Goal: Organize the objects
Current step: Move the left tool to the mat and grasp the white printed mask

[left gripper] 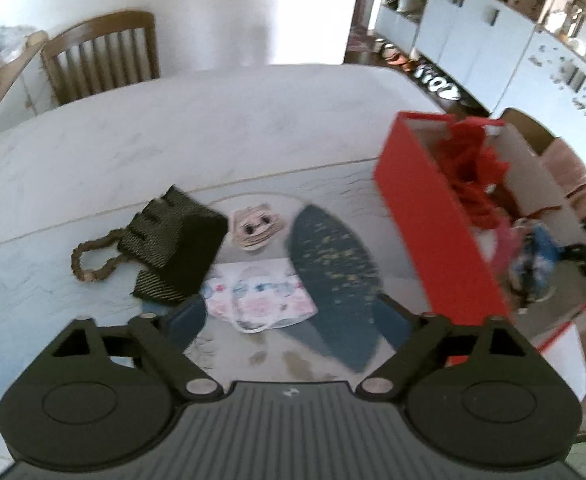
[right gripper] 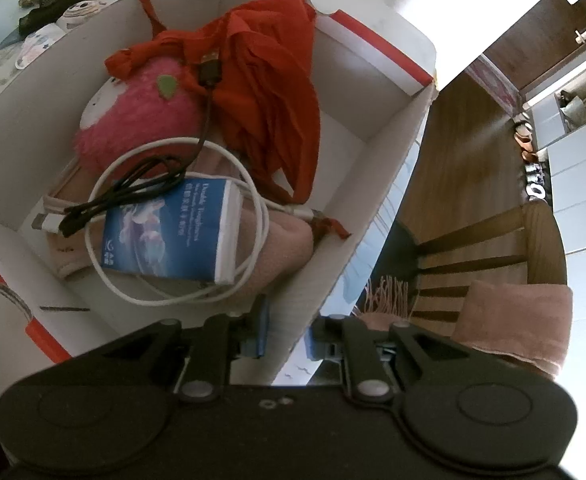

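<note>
Your left tool (left gripper: 289, 320) hung spread and empty over the table (left gripper: 173, 128). Your right tool (right gripper: 287, 334) pinched the red box (right gripper: 325, 236) wall at six o'clock, fingertips partly hidden.

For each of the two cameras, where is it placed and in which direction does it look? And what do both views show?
Left wrist view: sits on the left gripper, looking down across the table at the black bag, floral pouch and dark blue cloth; its open fingers show.
Right wrist view: sits on the right gripper, looking steeply down into the box; its fingers pinch the box wall.
Shared: the red box, red cloth and black bag.
</note>
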The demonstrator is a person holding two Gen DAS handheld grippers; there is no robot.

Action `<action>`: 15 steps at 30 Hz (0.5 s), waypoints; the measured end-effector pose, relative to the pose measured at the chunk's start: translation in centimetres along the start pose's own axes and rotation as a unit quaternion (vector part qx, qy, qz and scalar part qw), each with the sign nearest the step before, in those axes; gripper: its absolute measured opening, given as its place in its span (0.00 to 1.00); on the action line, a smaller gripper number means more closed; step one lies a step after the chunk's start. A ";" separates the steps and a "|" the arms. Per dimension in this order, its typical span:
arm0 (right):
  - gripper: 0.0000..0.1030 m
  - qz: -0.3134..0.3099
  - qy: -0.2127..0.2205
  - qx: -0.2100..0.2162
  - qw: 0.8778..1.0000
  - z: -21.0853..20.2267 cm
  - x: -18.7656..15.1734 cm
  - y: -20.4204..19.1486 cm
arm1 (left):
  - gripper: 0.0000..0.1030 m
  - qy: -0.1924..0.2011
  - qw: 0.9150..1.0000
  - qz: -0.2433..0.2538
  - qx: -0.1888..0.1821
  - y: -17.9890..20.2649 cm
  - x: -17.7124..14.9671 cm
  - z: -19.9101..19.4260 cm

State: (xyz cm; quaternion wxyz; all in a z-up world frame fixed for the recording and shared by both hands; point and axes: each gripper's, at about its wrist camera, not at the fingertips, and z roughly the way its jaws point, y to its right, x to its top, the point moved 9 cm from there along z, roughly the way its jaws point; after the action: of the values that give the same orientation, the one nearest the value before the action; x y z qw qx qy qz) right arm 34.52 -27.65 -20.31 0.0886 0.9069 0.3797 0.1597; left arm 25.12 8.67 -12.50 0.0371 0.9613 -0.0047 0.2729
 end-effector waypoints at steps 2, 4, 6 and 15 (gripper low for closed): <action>0.15 0.002 -0.001 0.000 1.000 0.0 0.1 0.1 | 0.98 0.003 1.000 0.002 -0.001 -0.5 -0.3 1.0; 0.15 0.005 -0.003 -0.001 1.000 0.1 0.1 0.1 | 0.98 -0.005 1.000 0.000 -0.011 -0.7 -0.5 2.4; 0.15 0.007 -0.004 -0.001 1.000 0.2 0.2 0.2 | 0.98 -0.011 1.000 -0.005 -0.016 -0.8 -0.7 3.7; 0.16 0.013 -0.009 0.000 1.000 0.5 0.3 0.3 | 0.98 -0.052 0.999 0.007 0.011 -0.8 -1.9 8.5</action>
State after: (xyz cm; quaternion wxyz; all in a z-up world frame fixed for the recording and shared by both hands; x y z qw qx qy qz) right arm 35.15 -27.63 -20.66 0.0903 0.9131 0.3672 0.1523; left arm 27.97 8.78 -20.80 0.0248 0.9744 -0.0100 0.2232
